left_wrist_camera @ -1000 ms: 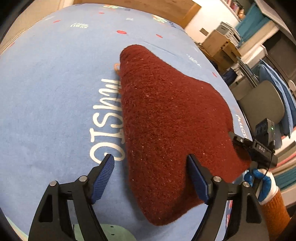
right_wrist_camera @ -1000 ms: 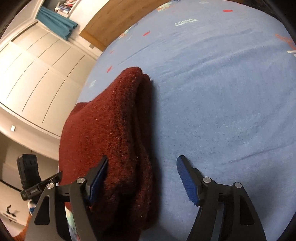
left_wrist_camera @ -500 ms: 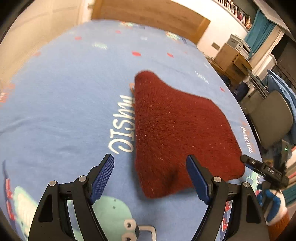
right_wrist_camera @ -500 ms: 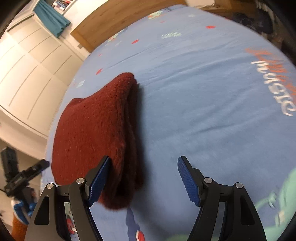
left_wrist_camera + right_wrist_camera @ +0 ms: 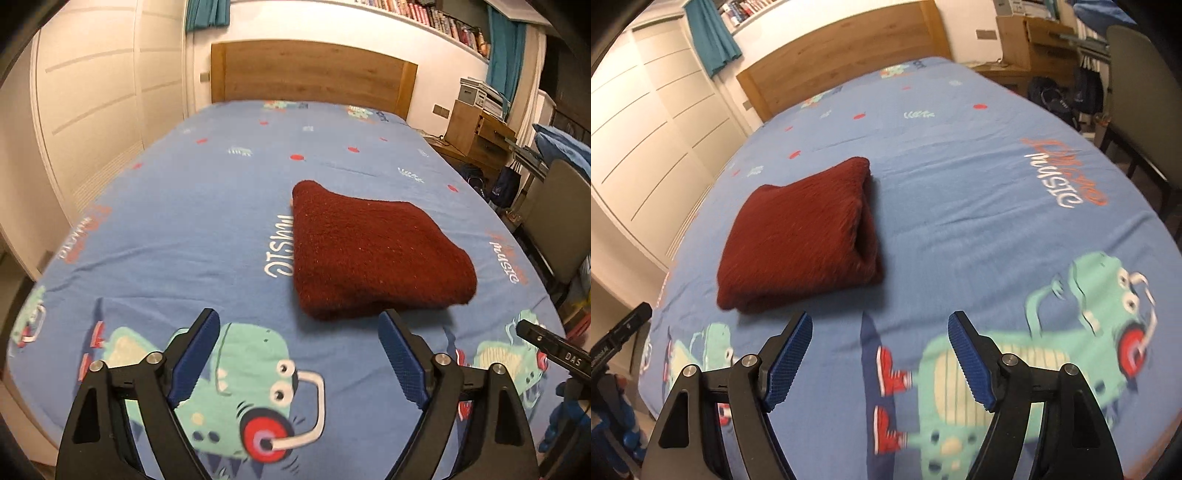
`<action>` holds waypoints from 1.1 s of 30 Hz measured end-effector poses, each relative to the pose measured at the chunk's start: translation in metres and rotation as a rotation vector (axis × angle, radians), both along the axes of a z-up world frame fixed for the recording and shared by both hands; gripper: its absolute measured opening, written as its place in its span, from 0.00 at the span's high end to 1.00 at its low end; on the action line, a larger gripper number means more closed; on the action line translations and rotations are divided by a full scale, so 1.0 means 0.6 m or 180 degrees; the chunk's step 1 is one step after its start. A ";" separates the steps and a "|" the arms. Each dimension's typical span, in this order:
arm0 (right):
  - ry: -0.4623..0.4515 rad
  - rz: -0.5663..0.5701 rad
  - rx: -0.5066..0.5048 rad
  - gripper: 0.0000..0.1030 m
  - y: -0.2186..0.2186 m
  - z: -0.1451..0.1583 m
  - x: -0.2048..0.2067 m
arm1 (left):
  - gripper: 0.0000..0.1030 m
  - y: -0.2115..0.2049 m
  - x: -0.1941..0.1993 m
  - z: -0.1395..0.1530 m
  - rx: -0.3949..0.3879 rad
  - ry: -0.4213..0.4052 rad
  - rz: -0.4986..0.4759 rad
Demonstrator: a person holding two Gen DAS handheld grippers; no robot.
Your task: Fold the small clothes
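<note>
A: where's the red garment (image 5: pixel 373 254) at?
B: folded on the bed (image 5: pixel 207 206), ahead of both. Left hand-held gripper (image 5: pixel 301 354) and right hand-held gripper (image 5: pixel 881 356) are spread apart, holding nothing, clear of it.

A bed with a blue cover (image 5: pixel 207 206) printed with green dinosaurs, red dots and the word "MUSIC" carries one thing: a folded dark red fleece garment (image 5: pixel 369 254) lying flat beyond the fingertips, ahead of the right-hand finger in the left wrist view and ahead of the left-hand finger (image 5: pixel 801 229) in the right wrist view.
</note>
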State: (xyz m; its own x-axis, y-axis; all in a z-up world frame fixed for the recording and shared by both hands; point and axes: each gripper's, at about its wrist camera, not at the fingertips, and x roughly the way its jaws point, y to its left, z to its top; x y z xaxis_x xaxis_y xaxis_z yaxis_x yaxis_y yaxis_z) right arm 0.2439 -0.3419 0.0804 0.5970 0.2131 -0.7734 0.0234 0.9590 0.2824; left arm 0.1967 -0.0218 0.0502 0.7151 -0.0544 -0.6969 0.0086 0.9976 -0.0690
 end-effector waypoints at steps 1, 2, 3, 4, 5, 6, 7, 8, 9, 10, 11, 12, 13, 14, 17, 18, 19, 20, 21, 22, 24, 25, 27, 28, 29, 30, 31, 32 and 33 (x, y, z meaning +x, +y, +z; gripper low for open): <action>-0.0029 -0.0014 -0.0025 0.23 0.002 0.005 -0.013 | 0.16 -0.004 -0.011 0.003 0.0036 -0.0031 -0.0010; -0.0062 -0.0033 -0.0050 0.22 0.005 0.011 -0.026 | 0.12 -0.007 -0.023 0.007 0.0057 -0.0051 -0.0015; -0.0096 -0.0052 -0.0070 0.21 0.006 0.018 -0.043 | 0.09 -0.008 -0.033 0.009 0.0071 -0.0077 -0.0015; -0.0121 -0.0067 -0.0089 0.21 0.008 0.023 -0.057 | 0.08 -0.010 -0.045 0.014 0.0077 -0.0119 -0.0022; -0.0158 -0.0089 -0.0117 0.20 0.011 0.031 -0.074 | 0.07 -0.009 -0.057 0.016 0.0085 -0.0150 -0.0028; -0.0185 -0.0098 -0.0138 0.20 0.012 0.036 -0.085 | 0.06 -0.008 -0.062 0.019 0.0101 -0.0184 -0.0034; -0.0227 -0.0110 -0.0172 0.19 0.014 0.043 -0.098 | 0.05 -0.010 -0.074 0.024 0.0117 -0.0226 -0.0041; -0.0256 -0.0119 -0.0200 0.18 0.016 0.048 -0.107 | 0.03 -0.010 -0.084 0.029 0.0123 -0.0263 -0.0053; -0.0290 -0.0128 -0.0233 0.16 0.018 0.054 -0.118 | 0.03 -0.011 -0.092 0.032 0.0125 -0.0289 -0.0061; -0.0325 -0.0134 -0.0261 0.14 0.020 0.061 -0.128 | 0.03 -0.010 -0.098 0.034 0.0124 -0.0308 -0.0075; -0.0359 -0.0139 -0.0283 0.12 0.021 0.067 -0.136 | 0.02 -0.010 -0.103 0.037 0.0121 -0.0326 -0.0094; -0.0399 -0.0148 -0.0302 0.09 0.023 0.074 -0.146 | 0.02 -0.010 -0.109 0.039 0.0118 -0.0352 -0.0110; -0.0441 -0.0162 -0.0321 0.05 0.025 0.081 -0.157 | 0.02 -0.010 -0.117 0.043 0.0116 -0.0387 -0.0120; -0.0483 -0.0175 -0.0338 0.02 0.026 0.087 -0.166 | 0.02 -0.011 -0.124 0.045 0.0112 -0.0414 -0.0129; -0.0583 -0.0186 -0.0375 0.01 0.030 0.103 -0.188 | 0.02 -0.012 -0.141 0.053 0.0110 -0.0483 -0.0146; -0.0616 -0.0193 -0.0390 0.01 0.032 0.109 -0.197 | 0.02 -0.012 -0.147 0.056 0.0116 -0.0510 -0.0167; -0.0634 -0.0199 -0.0395 0.01 0.032 0.112 -0.203 | 0.02 -0.013 -0.152 0.058 0.0118 -0.0528 -0.0182; -0.0654 -0.0208 -0.0399 0.01 0.033 0.115 -0.209 | 0.02 -0.011 -0.156 0.062 0.0114 -0.0553 -0.0186; -0.0679 -0.0223 -0.0405 0.01 0.034 0.118 -0.217 | 0.02 -0.010 -0.162 0.065 0.0097 -0.0579 -0.0183; -0.0701 -0.0236 -0.0411 0.01 0.034 0.121 -0.223 | 0.02 -0.010 -0.167 0.066 0.0082 -0.0596 -0.0186; -0.0736 -0.0258 -0.0429 0.01 0.035 0.126 -0.235 | 0.02 -0.009 -0.176 0.071 0.0063 -0.0634 -0.0195; -0.0749 -0.0264 -0.0441 0.01 0.037 0.128 -0.240 | 0.02 -0.009 -0.181 0.072 0.0058 -0.0652 -0.0194; -0.0778 -0.0270 -0.0481 0.01 0.038 0.132 -0.249 | 0.02 -0.008 -0.189 0.075 0.0062 -0.0686 -0.0180; -0.0800 -0.0273 -0.0499 0.01 0.038 0.134 -0.254 | 0.02 -0.006 -0.194 0.077 0.0061 -0.0708 -0.0170; -0.0818 -0.0278 -0.0515 0.01 0.039 0.135 -0.259 | 0.02 -0.004 -0.198 0.079 0.0068 -0.0729 -0.0149; -0.0838 -0.0290 -0.0538 0.01 0.038 0.138 -0.264 | 0.02 -0.003 -0.202 0.080 0.0079 -0.0752 -0.0125; -0.0852 -0.0299 -0.0557 0.01 0.037 0.140 -0.268 | 0.02 0.000 -0.206 0.081 0.0085 -0.0782 -0.0106; -0.0872 -0.0306 -0.0584 0.01 0.037 0.142 -0.273 | 0.02 0.002 -0.210 0.084 0.0088 -0.0806 -0.0094; -0.0884 -0.0310 -0.0608 0.01 0.036 0.144 -0.276 | 0.02 0.004 -0.213 0.084 0.0087 -0.0821 -0.0084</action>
